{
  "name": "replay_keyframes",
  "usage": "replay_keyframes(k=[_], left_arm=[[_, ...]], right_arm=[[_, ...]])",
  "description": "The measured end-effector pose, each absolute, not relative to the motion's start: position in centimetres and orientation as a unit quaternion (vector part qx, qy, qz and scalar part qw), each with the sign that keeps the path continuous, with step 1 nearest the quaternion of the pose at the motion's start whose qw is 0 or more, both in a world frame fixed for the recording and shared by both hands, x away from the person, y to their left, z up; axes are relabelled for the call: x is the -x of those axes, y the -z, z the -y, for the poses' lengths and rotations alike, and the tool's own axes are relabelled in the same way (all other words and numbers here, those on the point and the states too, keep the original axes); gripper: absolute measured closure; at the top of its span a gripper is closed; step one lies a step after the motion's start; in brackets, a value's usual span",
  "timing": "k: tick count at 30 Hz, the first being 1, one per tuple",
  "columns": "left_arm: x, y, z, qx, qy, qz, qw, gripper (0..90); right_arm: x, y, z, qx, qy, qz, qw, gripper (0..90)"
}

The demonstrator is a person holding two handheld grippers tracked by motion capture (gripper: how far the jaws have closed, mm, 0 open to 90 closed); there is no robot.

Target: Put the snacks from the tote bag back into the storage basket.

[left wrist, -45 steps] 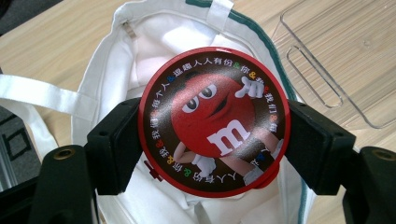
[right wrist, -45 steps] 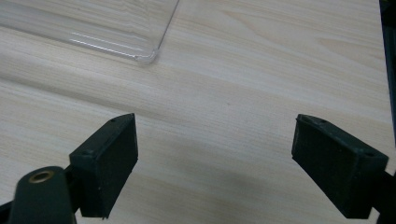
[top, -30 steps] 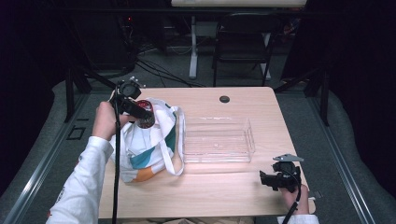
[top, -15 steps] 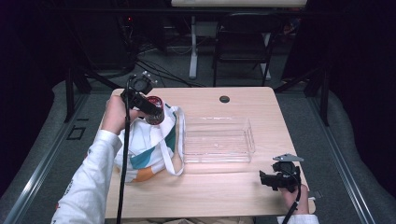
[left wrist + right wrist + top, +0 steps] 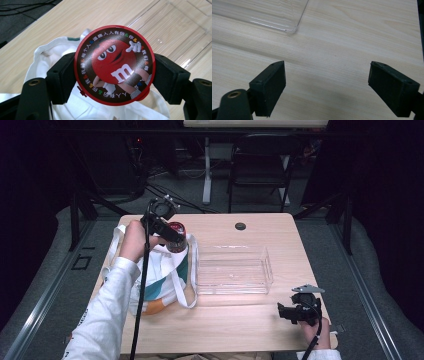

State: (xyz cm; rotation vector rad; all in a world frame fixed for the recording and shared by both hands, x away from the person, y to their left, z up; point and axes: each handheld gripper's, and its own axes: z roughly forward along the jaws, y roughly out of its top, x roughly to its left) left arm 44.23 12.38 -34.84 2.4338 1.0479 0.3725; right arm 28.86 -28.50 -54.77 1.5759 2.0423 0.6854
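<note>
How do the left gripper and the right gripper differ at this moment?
The left gripper is shut on the red candy tin; the right gripper is open with nothing between its jaws. The left is raised above the white bag; the right sits low over the bare table. Both have black jaws.

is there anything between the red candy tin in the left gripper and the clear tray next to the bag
Nothing visible. The left gripper holds the red candy tin above the white bag; the clear tray lies right beside the bag, open-topped and empty.
</note>
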Motion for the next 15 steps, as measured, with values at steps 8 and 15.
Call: replay_keyframes(k=[8,15], left_arm=[[-44.1,35.1,-10.8,-0.887,-0.129,-0.37,0.243,25.8],[-43.8,35.4,-8.9,-0.893,-0.118,-0.356,0.248,25.8]], right_arm=[[-28.9,54.8,28.6,-0.575,-0.249,-0.743,0.235,14.0],[-28.8,54.8,28.6,-0.574,-0.25,-0.744,0.234,14.0]])
